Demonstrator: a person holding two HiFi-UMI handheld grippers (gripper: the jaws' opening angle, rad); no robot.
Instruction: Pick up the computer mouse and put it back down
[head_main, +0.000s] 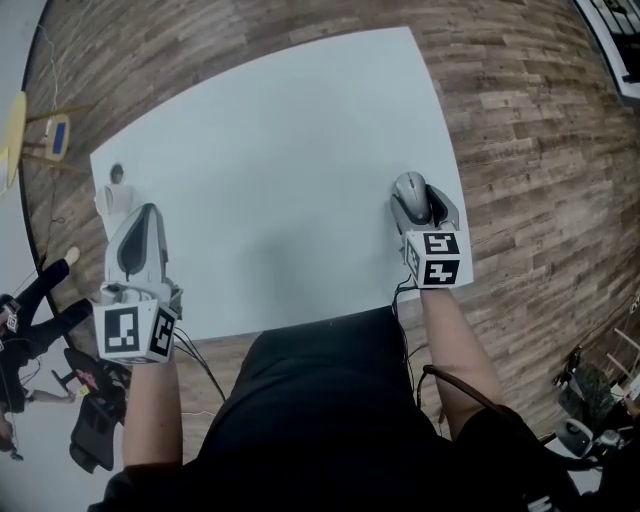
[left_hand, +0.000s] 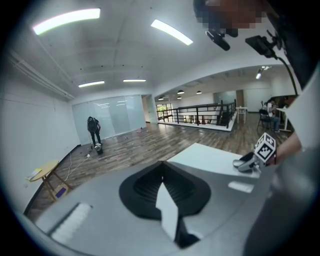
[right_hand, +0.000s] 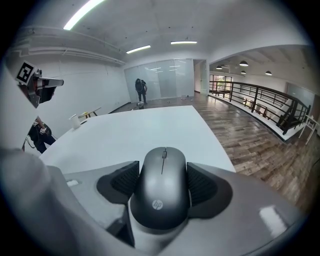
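A dark grey computer mouse (right_hand: 162, 190) sits between the ribbed pads of my right gripper (right_hand: 163, 176), which is shut on its two sides. In the head view the mouse (head_main: 409, 187) and right gripper (head_main: 420, 207) are over the right edge of the white table (head_main: 280, 150), the marker cube nearest me. Whether the mouse rests on the table cannot be told. My left gripper (head_main: 143, 212) hovers near the table's left front corner, jaws together with nothing between them; in its own view the left gripper (left_hand: 162, 182) shows its black pads meeting in a line.
A small white cup-like thing (head_main: 117, 190) stands at the table's left corner. Wooden floor surrounds the table. A small yellow side table (head_main: 15, 125) is off to the left, and a person (left_hand: 93, 131) stands far across the room. A railing (left_hand: 210, 112) runs at the back.
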